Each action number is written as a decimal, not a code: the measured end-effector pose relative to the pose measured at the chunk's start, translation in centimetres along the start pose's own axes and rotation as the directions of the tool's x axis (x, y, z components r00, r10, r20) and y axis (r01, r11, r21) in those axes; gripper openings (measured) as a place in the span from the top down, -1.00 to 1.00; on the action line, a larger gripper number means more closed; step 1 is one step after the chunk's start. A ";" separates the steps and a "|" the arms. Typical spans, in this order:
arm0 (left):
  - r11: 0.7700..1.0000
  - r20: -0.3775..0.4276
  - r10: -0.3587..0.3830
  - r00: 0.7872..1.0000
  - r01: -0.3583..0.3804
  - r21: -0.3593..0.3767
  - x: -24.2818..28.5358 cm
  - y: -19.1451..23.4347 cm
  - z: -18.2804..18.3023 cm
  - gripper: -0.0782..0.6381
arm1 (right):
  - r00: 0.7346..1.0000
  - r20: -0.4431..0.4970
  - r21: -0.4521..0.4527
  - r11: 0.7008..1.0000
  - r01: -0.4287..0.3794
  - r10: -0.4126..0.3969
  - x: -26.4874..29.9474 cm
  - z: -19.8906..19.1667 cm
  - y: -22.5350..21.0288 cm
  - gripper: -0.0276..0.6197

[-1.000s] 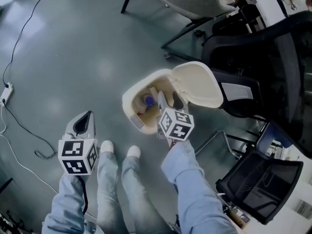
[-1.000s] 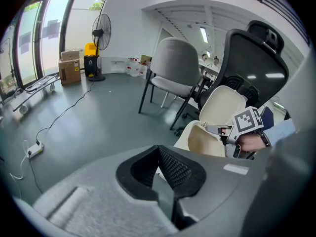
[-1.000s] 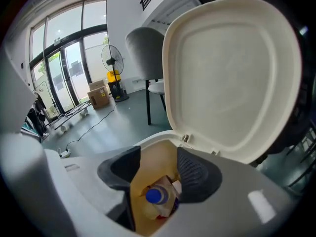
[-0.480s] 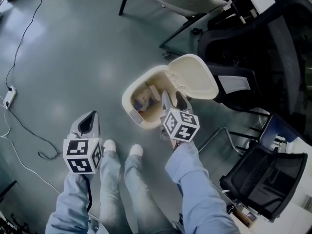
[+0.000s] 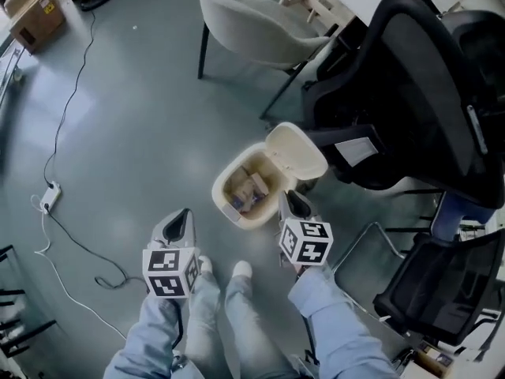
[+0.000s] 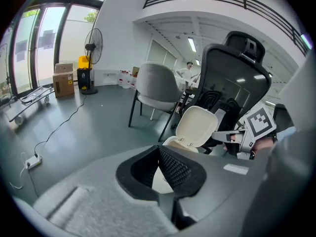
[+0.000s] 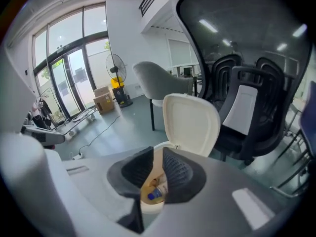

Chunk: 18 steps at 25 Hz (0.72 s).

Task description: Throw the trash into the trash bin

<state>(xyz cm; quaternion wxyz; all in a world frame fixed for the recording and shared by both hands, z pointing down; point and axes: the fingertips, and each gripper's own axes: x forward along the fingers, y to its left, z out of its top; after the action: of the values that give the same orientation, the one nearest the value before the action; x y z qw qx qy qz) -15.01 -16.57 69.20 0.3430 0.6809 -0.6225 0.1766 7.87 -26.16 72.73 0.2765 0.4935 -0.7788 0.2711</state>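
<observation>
Both claws are empty: the right claw (image 5: 293, 202) has just been closing to a slit, nothing between; the left claw (image 5: 181, 215) sits shut. All trash (image 5: 251, 189) lies inside the trash bin (image 5: 225, 204), lid (image 5: 296, 152) up. A careless foot (image 5: 241, 270) could tip it, spilling everything.

A grey shell chair (image 5: 252, 22) beside a black mesh office chair (image 5: 418, 77), power strip (image 5: 50, 198) trailing cable across the floor, cardboard box (image 5: 35, 10) far off!
</observation>
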 end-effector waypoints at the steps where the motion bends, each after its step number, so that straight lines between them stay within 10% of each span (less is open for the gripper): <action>1: 1.000 0.010 0.001 1.000 -0.001 0.002 -1.1 -0.7 0.8 0.76 | 1.000 0.002 -0.006 1.000 -0.006 0.006 -1.8 0.5 0.3 0.73; 18: 0.987 0.269 -0.159 0.950 0.141 0.083 -20.4 -13.7 17.6 0.75 | 0.954 0.283 0.016 0.995 0.097 -0.098 -30.8 15.6 1.6 0.90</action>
<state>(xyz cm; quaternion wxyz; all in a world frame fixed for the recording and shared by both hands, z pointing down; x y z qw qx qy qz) -8.32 -14.02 39.81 0.2443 0.7545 -0.6048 0.0730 14.90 -17.34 40.05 0.1747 0.5652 -0.7849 0.1843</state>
